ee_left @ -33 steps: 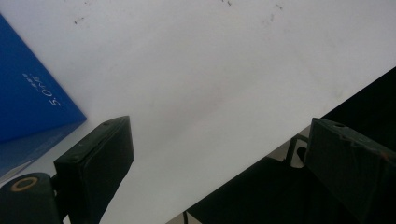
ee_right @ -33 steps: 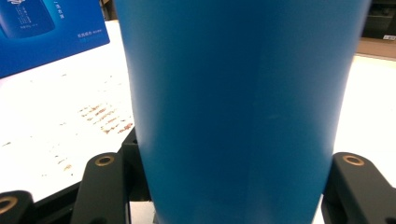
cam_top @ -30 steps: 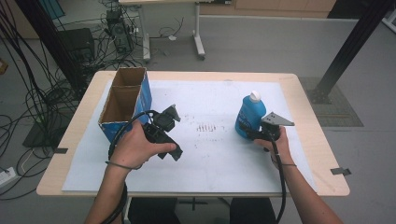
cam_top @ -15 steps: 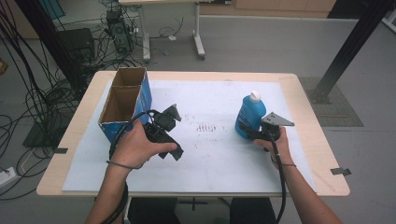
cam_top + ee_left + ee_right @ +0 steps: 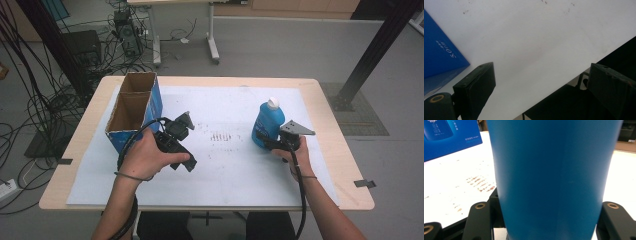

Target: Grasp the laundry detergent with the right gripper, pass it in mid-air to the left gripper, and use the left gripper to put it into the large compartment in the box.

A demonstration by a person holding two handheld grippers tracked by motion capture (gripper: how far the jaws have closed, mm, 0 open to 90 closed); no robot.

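White paper point(image 5: 230, 165) bears cardboard box point(image 5: 132, 112); right tool point(image 5: 267, 142) pinches blue bottle point(image 5: 267, 122), left tool point(image 5: 182, 122) spread.

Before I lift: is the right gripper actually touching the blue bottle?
Touching. In the right gripper view the blue bottle stands between the right gripper's jaws, both pressed against its sides with no gap.

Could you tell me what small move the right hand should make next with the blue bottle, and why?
Probably lift the blue bottle straight up a little. The right tongs are already closed on its lower body, and it stands upright on the white sheet. The open-topped blue box at the far left looks like the likely destination, and the left tongs are open, holding nothing.
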